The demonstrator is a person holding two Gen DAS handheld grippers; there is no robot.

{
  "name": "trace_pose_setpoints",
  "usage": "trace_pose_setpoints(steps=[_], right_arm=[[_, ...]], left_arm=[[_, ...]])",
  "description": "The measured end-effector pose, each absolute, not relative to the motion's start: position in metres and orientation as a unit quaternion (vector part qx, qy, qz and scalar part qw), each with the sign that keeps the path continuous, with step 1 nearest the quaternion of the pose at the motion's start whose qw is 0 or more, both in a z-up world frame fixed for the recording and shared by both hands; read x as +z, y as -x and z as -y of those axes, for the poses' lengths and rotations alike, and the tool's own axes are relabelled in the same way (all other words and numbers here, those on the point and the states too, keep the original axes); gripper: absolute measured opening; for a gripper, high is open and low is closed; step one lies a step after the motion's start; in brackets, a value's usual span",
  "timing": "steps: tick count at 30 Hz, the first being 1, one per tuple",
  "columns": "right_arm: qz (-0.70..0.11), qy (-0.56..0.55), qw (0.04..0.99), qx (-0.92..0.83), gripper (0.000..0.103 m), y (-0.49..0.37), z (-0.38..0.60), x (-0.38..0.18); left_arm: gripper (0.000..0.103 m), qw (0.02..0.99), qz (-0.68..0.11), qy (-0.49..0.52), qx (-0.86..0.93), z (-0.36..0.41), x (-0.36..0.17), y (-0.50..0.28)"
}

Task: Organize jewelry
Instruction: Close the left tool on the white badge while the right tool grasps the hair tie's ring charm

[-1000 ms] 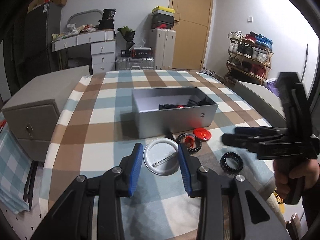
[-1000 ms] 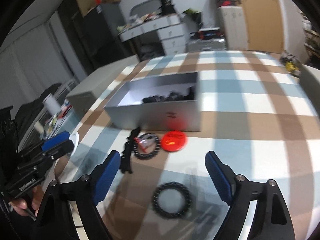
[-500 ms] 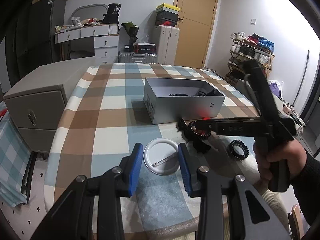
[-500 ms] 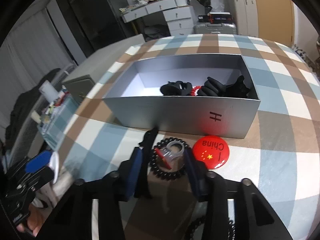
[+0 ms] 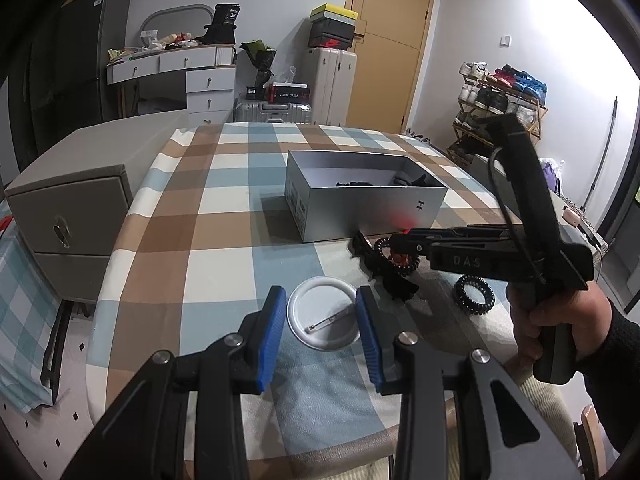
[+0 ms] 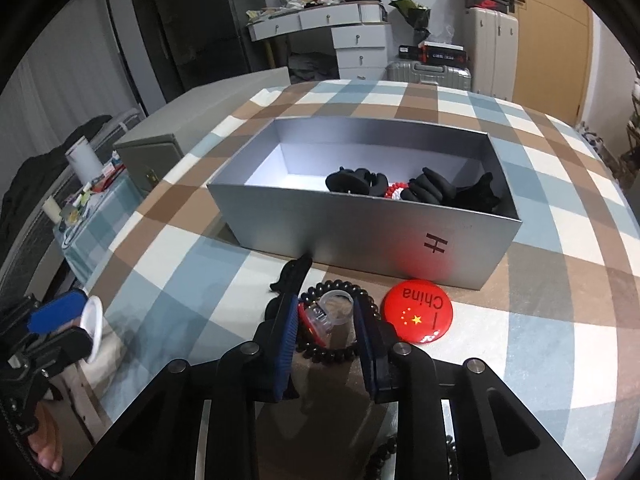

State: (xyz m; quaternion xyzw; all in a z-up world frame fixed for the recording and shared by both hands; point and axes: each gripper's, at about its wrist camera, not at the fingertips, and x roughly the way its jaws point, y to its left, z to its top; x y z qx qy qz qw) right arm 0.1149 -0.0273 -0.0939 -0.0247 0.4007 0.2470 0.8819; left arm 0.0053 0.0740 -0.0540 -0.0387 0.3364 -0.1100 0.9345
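A grey box (image 6: pixel 360 236) on the checked table holds black hair clips and a red-white bracelet (image 6: pixel 394 192). In front of it lie a black bead bracelet (image 6: pixel 328 354) with a clear ring charm (image 6: pixel 334 310), a black hair clip (image 6: pixel 290 278) and a red "China" badge (image 6: pixel 418 312). My right gripper (image 6: pixel 326 316) is partly open, its pads either side of the bead bracelet and charm. My left gripper (image 5: pixel 322 316) is open, its pads flanking a white pin badge (image 5: pixel 324 314) lying face down. A black coil hair tie (image 5: pixel 474 294) lies to the right.
The grey box also shows in the left wrist view (image 5: pixel 360 216). A grey bedside cabinet (image 5: pixel 68 216) stands left of the table. A shoe rack (image 5: pixel 500 100), suitcases and a desk stand at the back. The table's front edge is close to both grippers.
My right gripper has moved forward and down to the bead bracelet and narrowed its jaws around it. My left gripper has stayed over the white badge.
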Motion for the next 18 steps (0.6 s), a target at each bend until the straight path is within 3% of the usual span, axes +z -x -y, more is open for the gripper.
trace_pose_setpoints(steps=[18], right_arm=[[-0.328,-0.06,0.895,0.296,0.027,-0.089,0.069,-0.042]], left_arm=[[0.03,0.938,-0.326,0.02,-0.113,-0.056,-0.032,-0.017]])
